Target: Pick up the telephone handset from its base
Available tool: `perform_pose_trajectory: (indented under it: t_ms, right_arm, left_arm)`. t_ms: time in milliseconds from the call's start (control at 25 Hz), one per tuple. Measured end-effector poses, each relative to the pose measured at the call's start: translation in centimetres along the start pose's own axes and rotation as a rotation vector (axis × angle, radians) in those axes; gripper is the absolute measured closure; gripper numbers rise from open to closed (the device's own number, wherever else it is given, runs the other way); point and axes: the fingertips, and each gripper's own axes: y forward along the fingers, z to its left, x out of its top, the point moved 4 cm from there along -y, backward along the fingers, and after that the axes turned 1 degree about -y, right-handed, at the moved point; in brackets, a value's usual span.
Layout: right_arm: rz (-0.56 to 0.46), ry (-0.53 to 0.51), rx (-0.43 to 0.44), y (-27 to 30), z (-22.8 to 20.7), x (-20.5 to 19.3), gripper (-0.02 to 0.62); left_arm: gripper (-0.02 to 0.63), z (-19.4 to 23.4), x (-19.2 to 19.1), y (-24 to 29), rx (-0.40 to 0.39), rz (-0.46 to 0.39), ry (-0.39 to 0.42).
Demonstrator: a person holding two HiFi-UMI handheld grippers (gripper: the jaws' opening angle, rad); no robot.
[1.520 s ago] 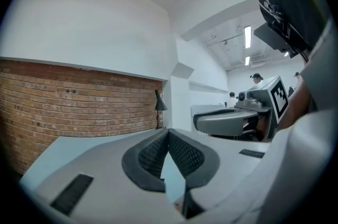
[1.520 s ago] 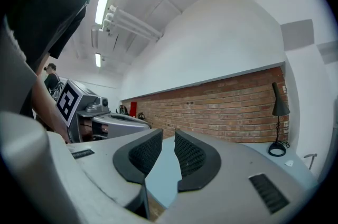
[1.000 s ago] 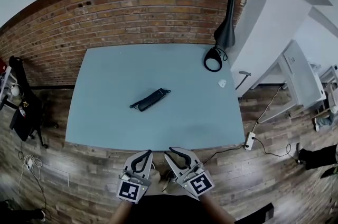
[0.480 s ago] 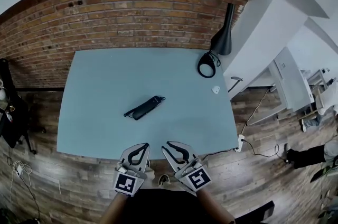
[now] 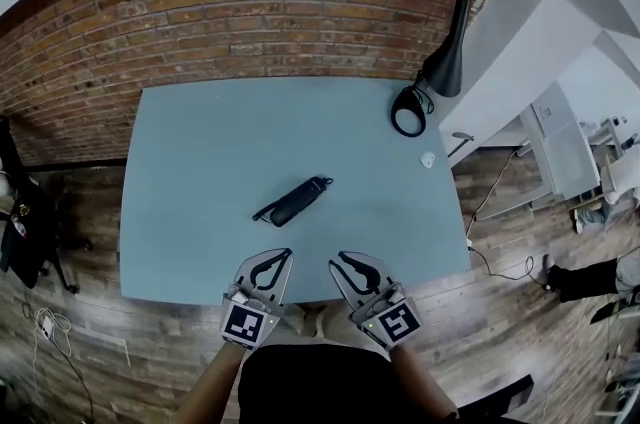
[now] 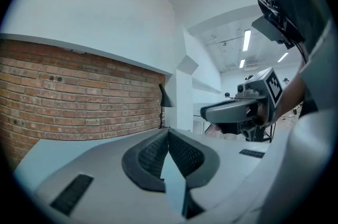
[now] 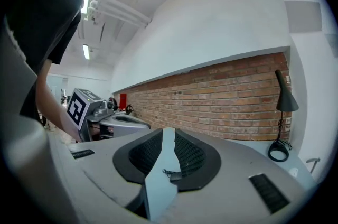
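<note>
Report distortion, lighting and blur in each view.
Head view: fisheye bows the brick wall and table edges; light even, handset sharp. Left gripper view: black vignette at the corners, ceiling strip lights bright. Right gripper view: same vignette, lamp crisp.

Head view: the camera stands high above the near edge of the tabletop (image 5: 200,142) and faces steeply down. It takes in all four edges and the brick wall (image 5: 250,2) beyond the far edge.

Left gripper view: the camera sits close behind the left claw (image 5: 282,256), low at the near edge, facing almost level toward the far edge.

Right gripper view: set likewise behind the right claw (image 5: 337,262).

All three views share the wall and the lamp (image 7: 285,106) at the far right corner. Each gripper view catches the other claw at its side.
</note>
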Motion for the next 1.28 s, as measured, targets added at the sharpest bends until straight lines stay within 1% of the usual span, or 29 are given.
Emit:
perform_pose_trajectory:
  t_ms: [80, 240, 280, 400, 520, 560, 640, 720, 760, 880, 920, 960, 1000, 1160, 1240, 1280]
  right_arm:
    - [0.02, -0.004, -0.011, -0.2, -0.8, -0.5, 0.502]
    - [0.032, 0.015, -0.012, 0.4, -3.3, -1.0, 0.502]
    - [0.027, 0.021, -0.011, 0.5, -4.1, -0.8, 0.5]
    - [0.006, 0.026, -0.009, 0.6, -6.4, -0.3, 0.502]
    - [-0.002, 0.023, -0.017, 0.4, -8.5, -0.2, 0.502]
    - [-0.005, 0.026, -0.025, 0.2, -9.3, -0.3, 0.502]
    - [-0.012, 0.029, -0.043, -0.3, -10.9, -0.3, 0.5]
    - [-0.014, 0.033, -0.065, -0.9, -12.1, -0.5, 0.502]
    - [-0.013, 0.038, -0.075, -1.2, -12.7, -0.6, 0.502]
    - [-0.006, 0.053, -0.103, -2.1, -14.1, -1.1, 0.502]
    - [-0.002, 0.057, -0.109, -2.3, -14.4, -1.3, 0.502]
    - [0.002, 0.061, -0.114, -2.5, -14.6, -1.4, 0.5]
    - [0.006, 0.064, -0.119, -2.7, -14.8, -1.6, 0.502]
    - [0.018, 0.077, -0.136, -3.3, -15.4, -2.2, 0.5]
    - [0.025, 0.08, -0.145, -3.6, -15.7, -2.5, 0.502]
    - [0.027, 0.081, -0.149, -3.6, -15.8, -2.6, 0.502]
  left_arm:
    - [0.601, 0.7, -0.4, 0.7, -0.004, 0.003, 0.003]
    - [0.6, 1.7, -1.1, 2.9, -0.003, 0.051, 0.002]
    - [0.58, 1.9, -1.3, 3.7, 0.007, 0.064, 0.009]
    - [0.575, 2.4, -1.9, 6.0, 0.056, 0.076, 0.046]
    - [0.574, 3.4, -3.4, 8.3, 0.091, 0.135, 0.073]
    - [0.563, 3.7, -4.0, 9.2, 0.093, 0.16, 0.074]
    - [0.505, 4.3, -5.2, 11.0, 0.092, 0.209, 0.083]
    - [0.5, 5.0, -6.5, 12.5, 0.092, 0.267, 0.099]
    - [0.466, 5.3, -7.1, 13.3, 0.088, 0.297, 0.105]
    - [0.459, 6.1, -8.9, 15.6, 0.071, 0.369, 0.119]
    - [0.431, 6.3, -9.5, 16.3, 0.059, 0.389, 0.121]
    - [0.385, 6.5, -10.1, 17.0, 0.043, 0.406, 0.12]
    - [0.362, 6.7, -10.6, 17.6, 0.028, 0.421, 0.117]
    - [0.345, 7.6, -12.6, 19.6, 0.005, 0.484, 0.142]
    - [0.308, 8.3, -14.1, 20.5, -0.003, 0.53, 0.158]
    - [0.3, 8.6, -14.9, 20.8, -0.006, 0.561, 0.163]
